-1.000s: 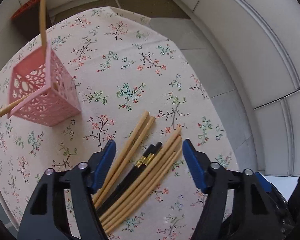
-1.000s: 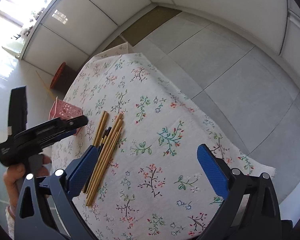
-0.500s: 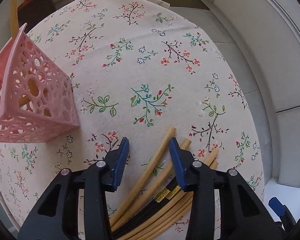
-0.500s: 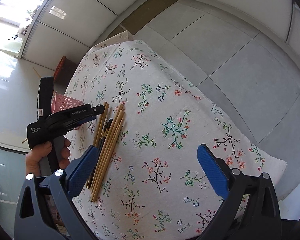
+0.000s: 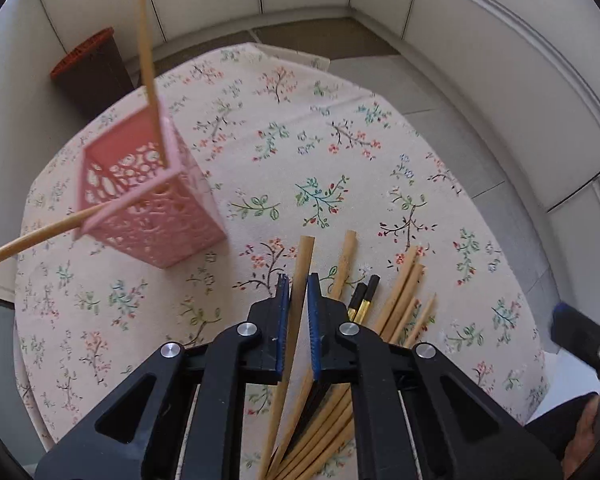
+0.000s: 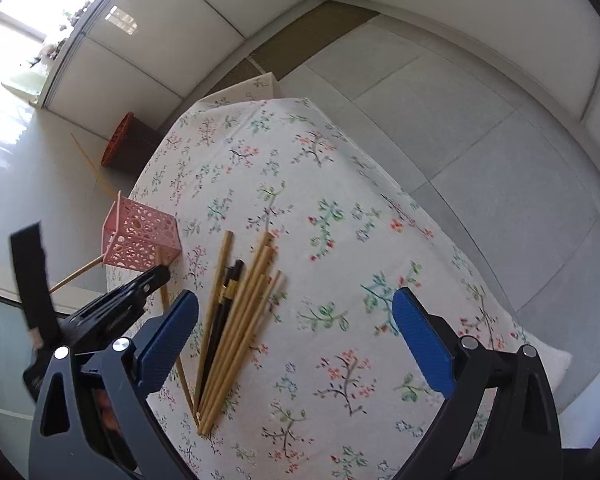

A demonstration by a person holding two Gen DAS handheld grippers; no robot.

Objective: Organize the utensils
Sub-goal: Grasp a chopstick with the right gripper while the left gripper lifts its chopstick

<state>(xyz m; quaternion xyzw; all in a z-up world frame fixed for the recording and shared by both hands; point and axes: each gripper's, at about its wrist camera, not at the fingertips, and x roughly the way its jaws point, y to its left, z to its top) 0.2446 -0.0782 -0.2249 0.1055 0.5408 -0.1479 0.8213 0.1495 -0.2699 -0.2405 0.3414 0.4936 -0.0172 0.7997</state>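
Observation:
My left gripper (image 5: pixel 298 284) is shut on one wooden chopstick (image 5: pixel 304 256) and holds it tilted above the floral tablecloth (image 5: pixel 324 152). The other wooden chopsticks (image 5: pixel 400 296) and a black pair (image 5: pixel 364 292) lie just right of it. A pink perforated holder (image 5: pixel 148 196) with two chopsticks sticking out stands to the upper left. In the right wrist view the pile (image 6: pixel 240 312) lies between the left gripper (image 6: pixel 156 276) and my open, empty right gripper (image 6: pixel 296 328). The holder (image 6: pixel 140 240) stands near the table's left edge.
A dark bin with a red rim (image 5: pixel 88 68) stands on the floor beyond the table's far left corner. The grey tiled floor (image 6: pixel 460 128) and white wall panels surround the table. The table edge runs close behind the holder.
My left gripper closed on one wooden chopstick and lifted it off the pile, pulling back from the table. The right gripper stayed open and shifted slightly.

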